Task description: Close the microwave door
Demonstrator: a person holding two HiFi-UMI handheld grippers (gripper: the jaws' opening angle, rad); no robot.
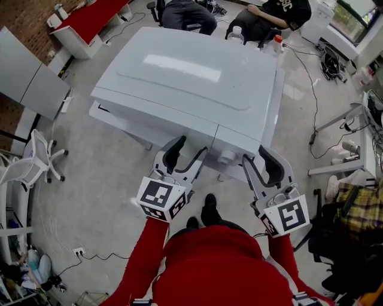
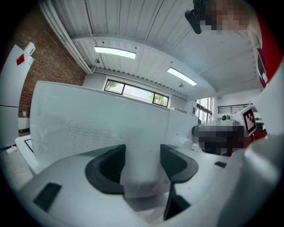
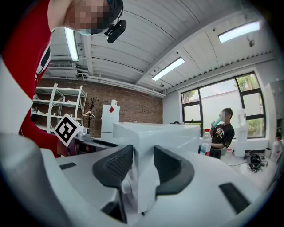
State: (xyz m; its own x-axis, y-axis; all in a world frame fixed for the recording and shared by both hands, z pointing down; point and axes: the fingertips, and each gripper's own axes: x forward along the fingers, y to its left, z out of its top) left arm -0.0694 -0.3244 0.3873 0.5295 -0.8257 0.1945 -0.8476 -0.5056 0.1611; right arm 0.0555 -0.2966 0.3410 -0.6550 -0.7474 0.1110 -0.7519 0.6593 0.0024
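Observation:
A white microwave (image 1: 185, 72) stands in front of me, seen from above. Its door (image 2: 88, 128), with a dotted mesh window, lies flat against the front, level with the control panel (image 2: 182, 126). My left gripper (image 1: 182, 156) is at the door's right end. A white upright piece (image 2: 141, 177), which looks like the handle, fills the gap between the pads. My right gripper (image 1: 263, 164) is at the microwave's right front corner (image 3: 144, 177). That corner sits between the pads and touches both.
Two seated people (image 1: 281, 12) are behind the microwave, with a water bottle (image 1: 236, 34) and a red-capped bottle (image 1: 277, 40) nearby. A white chair (image 1: 36, 158) stands at the left, a red-topped table (image 1: 90, 18) at the back left. Cables (image 1: 314, 89) and a plaid bag (image 1: 359, 215) lie at the right.

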